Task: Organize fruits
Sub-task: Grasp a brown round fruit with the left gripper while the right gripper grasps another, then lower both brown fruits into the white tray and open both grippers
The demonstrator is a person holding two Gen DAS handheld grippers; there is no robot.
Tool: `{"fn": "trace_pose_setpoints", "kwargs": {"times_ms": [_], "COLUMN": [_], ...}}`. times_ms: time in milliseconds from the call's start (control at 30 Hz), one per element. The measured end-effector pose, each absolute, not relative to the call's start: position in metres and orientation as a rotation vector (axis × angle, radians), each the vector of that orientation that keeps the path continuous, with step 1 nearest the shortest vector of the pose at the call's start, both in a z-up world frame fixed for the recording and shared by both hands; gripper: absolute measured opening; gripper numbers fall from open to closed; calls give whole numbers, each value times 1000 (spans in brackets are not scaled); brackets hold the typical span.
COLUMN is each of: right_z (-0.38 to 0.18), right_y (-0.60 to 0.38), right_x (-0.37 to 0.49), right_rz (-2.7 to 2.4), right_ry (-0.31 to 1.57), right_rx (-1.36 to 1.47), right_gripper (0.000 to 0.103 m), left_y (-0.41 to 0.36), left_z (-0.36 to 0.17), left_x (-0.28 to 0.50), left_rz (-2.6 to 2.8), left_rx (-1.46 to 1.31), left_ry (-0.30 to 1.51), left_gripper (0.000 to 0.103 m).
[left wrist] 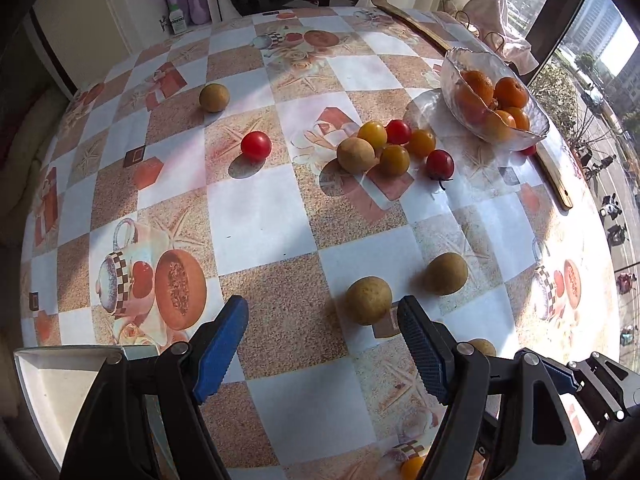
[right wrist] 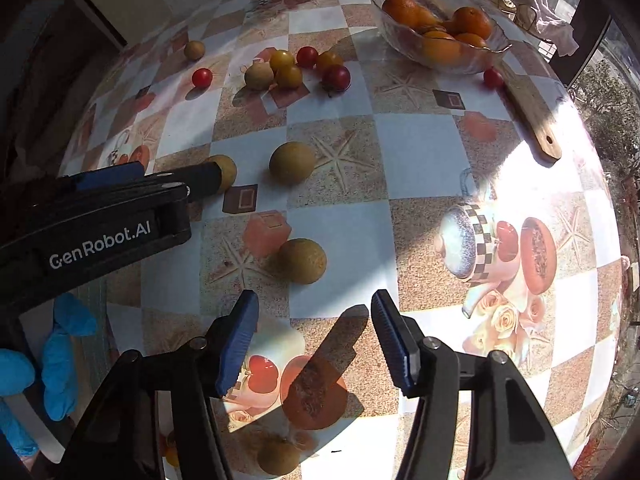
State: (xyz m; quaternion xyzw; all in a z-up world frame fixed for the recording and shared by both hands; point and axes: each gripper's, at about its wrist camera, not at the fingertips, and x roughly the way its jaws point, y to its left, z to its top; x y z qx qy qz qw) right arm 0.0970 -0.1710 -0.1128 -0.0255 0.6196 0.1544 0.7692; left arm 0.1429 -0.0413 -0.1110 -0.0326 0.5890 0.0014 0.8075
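Note:
Small round brown fruits and red and yellow cherry tomatoes lie scattered on a checked tablecloth. My left gripper (left wrist: 323, 308) points down, open, with one brown fruit (left wrist: 368, 300) between its tips, close to the right finger and not pressed. A second brown fruit (left wrist: 446, 273) lies just beyond it. My right gripper (right wrist: 315, 300) is open over the cloth with nothing between its pads; a brown fruit (right wrist: 302, 260) sits just past its tips. A glass bowl (left wrist: 452, 64) (right wrist: 498, 46) of oranges stands at the far right. A tomato cluster (left wrist: 396, 140) (right wrist: 298, 66) lies mid-table.
A white tray (left wrist: 52, 380) sits at the near left edge. A long wooden stick (left wrist: 552, 172) (right wrist: 532, 112) lies along the right edge by the window. A lone red tomato (left wrist: 256, 145) and a brown fruit (left wrist: 214, 97) lie far left. A blue-gloved hand (right wrist: 60, 360) shows lower left.

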Motion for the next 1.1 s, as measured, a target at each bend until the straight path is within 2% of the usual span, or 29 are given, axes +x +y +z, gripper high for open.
{"fn": "trace_pose_setpoints", "kwargs": {"times_ms": [133,300,367,400,433,467,500,767,1100], "right_z": [-117,-119,-119,-119,-119,-119,-119,-117,-99], "right_y": [-169,-164,-162,-162,-162,-161,-162,-171,-167], "right_x": [103,109,111,112,114,115,116,117,108], "right_rz": [347,357,354,352,349,347,346,346,370], "right_ry": [1340,1327,1322,1321,1320,1322,1324,1347,1327], "right_rx": [-49,-59,-65,-66,-68,-62,-52,-19,-17], "right_gripper": [61,50,44,38,29,29,29,29,29], "left_y": [-46,-47,-47,-46,-46,-45,-44,-31,-7], "left_z": [-122,-124,-122,-122,-121,-120,-119,-115,-84], "left_x": [149,153,152,153,153,153,152,146,116], "left_rz": [13,35,37,37,37,34,32,29,56], "left_rx": [-67,-63,-54,-54,-53,-57,-63,-163,-195], "left_ry": [1278,1273,1261,1257,1253,1250,1251,1258,1188], "left_gripper": [78,68,55,52,43,30,28,28,28]}}
